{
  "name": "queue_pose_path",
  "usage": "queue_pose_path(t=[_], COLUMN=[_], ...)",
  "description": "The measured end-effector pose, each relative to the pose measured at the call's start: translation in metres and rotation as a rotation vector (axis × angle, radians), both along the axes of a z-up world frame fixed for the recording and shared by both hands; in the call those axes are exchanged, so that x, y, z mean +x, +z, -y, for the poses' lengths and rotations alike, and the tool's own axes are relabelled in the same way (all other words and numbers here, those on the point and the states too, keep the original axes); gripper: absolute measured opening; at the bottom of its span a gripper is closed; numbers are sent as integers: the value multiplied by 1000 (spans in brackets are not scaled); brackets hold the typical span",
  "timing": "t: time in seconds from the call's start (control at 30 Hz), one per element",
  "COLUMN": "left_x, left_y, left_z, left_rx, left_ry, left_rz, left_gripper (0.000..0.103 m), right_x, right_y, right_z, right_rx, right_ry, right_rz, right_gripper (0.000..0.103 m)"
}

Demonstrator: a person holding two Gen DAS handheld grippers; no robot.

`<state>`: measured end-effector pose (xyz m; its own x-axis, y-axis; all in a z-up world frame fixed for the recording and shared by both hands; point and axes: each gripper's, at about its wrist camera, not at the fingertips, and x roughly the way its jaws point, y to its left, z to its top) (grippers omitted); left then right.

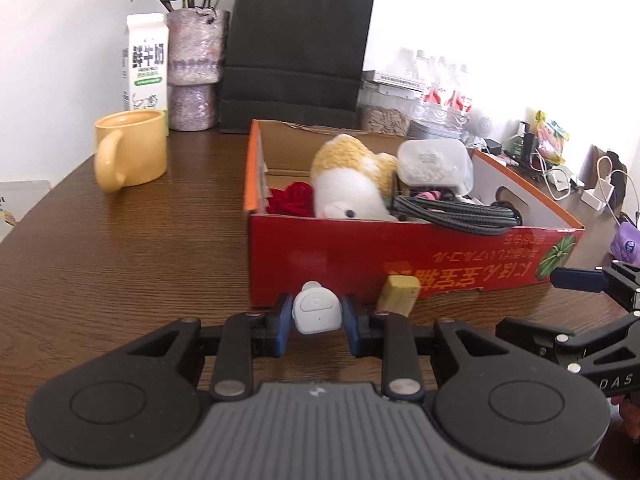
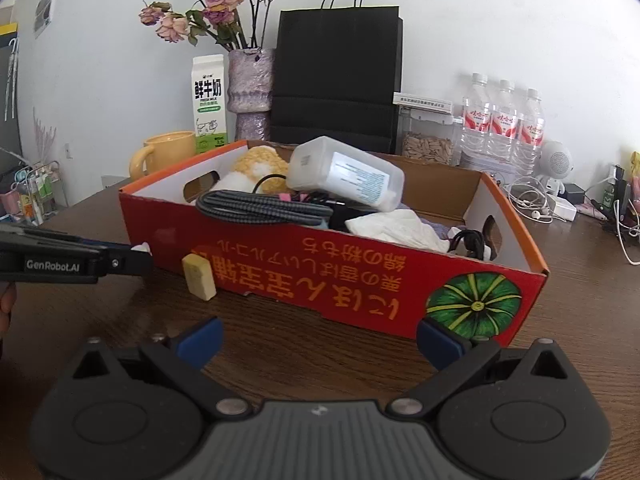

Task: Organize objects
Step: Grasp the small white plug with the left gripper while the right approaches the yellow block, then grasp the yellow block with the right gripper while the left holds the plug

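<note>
Left hand-held gripper (image 1: pixel 317 316) pinched a small white gadget (image 1: pixel 317 312) just in front of the red box (image 1: pixel 360 264), near the surface's front edge. Right hand-held gripper (image 2: pixel 318 338) was spread wide, holding nothing. A yellow block (image 1: pixel 398 294) leaned on the box.

Directly ahead of the left gripper (image 1: pixel 317 314), the red box (image 1: pixel 360 256) walls off the way forward, with a small yellow block (image 1: pixel 398 294) standing against it just to the right. To its left, bare wooden table (image 1: pixel 140 248) lies open as far as the yellow mug (image 1: pixel 132 152). The right gripper (image 2: pixel 318 338) has open tabletop between its spread fingers, the box wall close ahead.
</note>
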<state>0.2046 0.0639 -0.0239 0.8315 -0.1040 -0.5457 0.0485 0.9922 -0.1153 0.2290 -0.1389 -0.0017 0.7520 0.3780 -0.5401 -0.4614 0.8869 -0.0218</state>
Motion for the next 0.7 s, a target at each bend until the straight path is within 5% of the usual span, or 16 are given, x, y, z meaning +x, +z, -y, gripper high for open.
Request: queue_pose_path(t=[0.27, 0.47, 0.7], left_x=[-11, -18, -26], left_y=[4, 7, 10], left_z=[-23, -42, -54], left_rx=[4, -5, -42], left_ry=[50, 97, 118], left_rz=[49, 79, 119], left_gripper=[28, 28, 28], right_x=[3, 2, 8], right_y=[1, 5, 5], right_z=[-35, -69, -94], right_rx=[19, 14, 84], right_ry=[-20, -10, -39], right_rz=[-61, -73, -132], right_gripper=[103, 90, 50])
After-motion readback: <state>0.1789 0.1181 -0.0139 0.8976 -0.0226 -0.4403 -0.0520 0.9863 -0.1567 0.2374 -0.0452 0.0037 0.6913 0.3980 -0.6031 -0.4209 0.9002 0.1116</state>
